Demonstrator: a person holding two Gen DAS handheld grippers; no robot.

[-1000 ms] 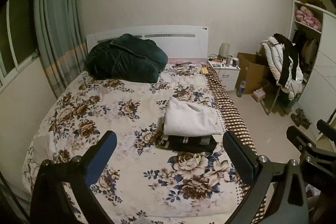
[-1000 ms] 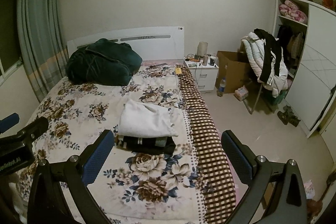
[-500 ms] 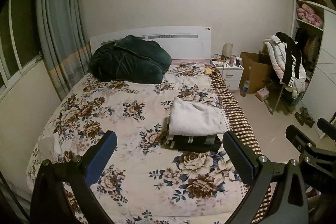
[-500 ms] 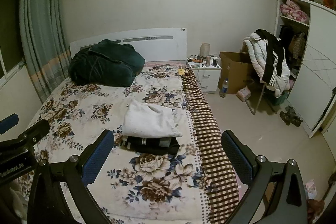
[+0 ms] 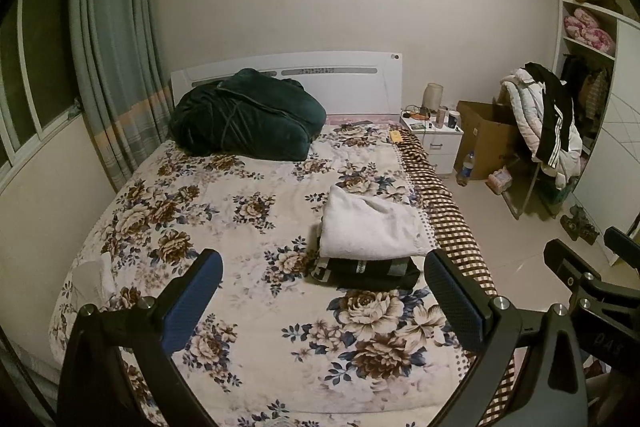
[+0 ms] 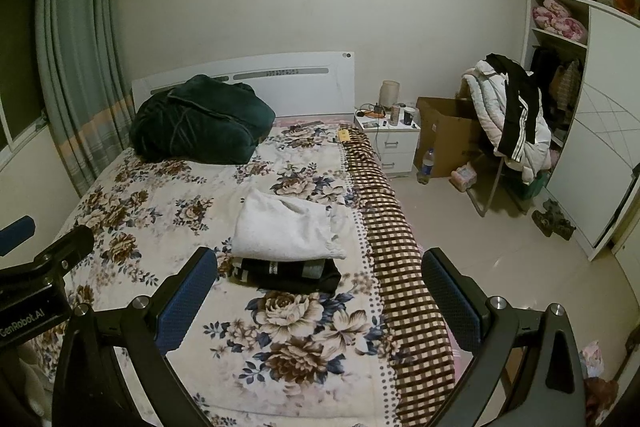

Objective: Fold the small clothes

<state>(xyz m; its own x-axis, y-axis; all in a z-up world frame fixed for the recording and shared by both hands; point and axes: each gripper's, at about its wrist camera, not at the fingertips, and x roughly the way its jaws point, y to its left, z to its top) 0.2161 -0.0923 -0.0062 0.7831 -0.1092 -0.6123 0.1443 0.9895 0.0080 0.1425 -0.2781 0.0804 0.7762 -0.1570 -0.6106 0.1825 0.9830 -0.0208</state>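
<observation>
A stack of folded clothes lies on the floral bed cover (image 5: 240, 211): a white folded garment (image 5: 370, 227) on top of a dark striped one (image 5: 364, 271). The stack also shows in the right wrist view, white garment (image 6: 286, 227) over dark one (image 6: 288, 273). My left gripper (image 5: 322, 291) is open and empty, held above the foot of the bed, short of the stack. My right gripper (image 6: 318, 291) is open and empty, also back from the stack. A small white cloth (image 5: 94, 277) lies at the bed's left edge.
A dark green quilt bundle (image 5: 244, 119) sits at the headboard. A checkered blanket (image 6: 392, 251) runs along the bed's right side. A nightstand (image 6: 390, 139), cardboard box (image 6: 444, 131), clothes-draped chair (image 6: 508, 119) and wardrobe (image 6: 600, 147) stand right. Curtains (image 5: 112, 67) hang left.
Both grippers have pulled back and risen a little from the bed, so the stack looks farther away. Both stay open and empty. The clothes have not moved.
</observation>
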